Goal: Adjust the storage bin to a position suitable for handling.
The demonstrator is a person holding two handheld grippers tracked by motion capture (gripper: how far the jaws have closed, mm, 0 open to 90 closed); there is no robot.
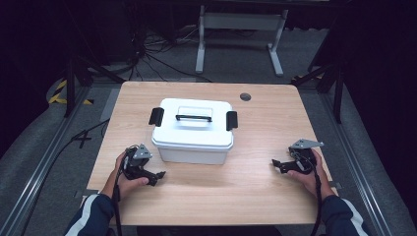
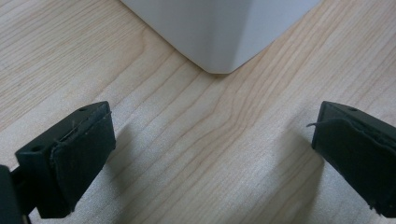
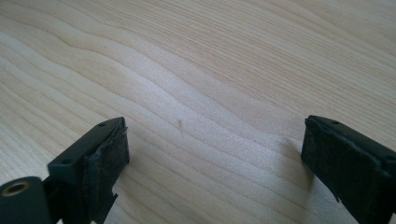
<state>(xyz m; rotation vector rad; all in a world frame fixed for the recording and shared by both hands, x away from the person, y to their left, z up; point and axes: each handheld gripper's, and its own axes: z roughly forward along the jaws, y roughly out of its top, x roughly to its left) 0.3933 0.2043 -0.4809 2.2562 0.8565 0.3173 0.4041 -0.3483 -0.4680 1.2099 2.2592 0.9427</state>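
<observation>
- The box (image 1: 193,131) is sitting near the middle of the counter (image 1: 255,187), somewhat toward the far edge, lid on and both black end latches (image 1: 156,116) lying against its sides.
- The left gripper (image 1: 158,176) is resting low near the near-left part of the counter, jaws spread wide and holding nothing; in the left gripper view a rounded lower corner of the box (image 2: 219,37) is standing just ahead of the gap, apart from both jaws.
- The right gripper (image 1: 276,164) is hovering near the right edge, well apart from the box, jaws likewise spread and empty; its own view is showing bare wood (image 3: 196,70) between them.
- Risk, as judged: the box walls are looking smooth, glossy and slightly tapered, so a side pinch could be slipping off; the corner facing the left gripper is rounded and offering little purchase.
- Risk: the latches are small and narrow; an off-centre approach could be sliding past one or nudging the whole box across the slick counter, since nothing is bracing it.
- Risk: the thin black lid handle (image 1: 193,117) is lying flat in a recess, leaving little room for a jaw beneath it.
- Materials: the box is white moulded plastic, rectangular with rounded corners; the counter is pale wood-grain laminate; the pads (image 2: 86,154) are black, soft-looking and frayed at the edges.
</observation>
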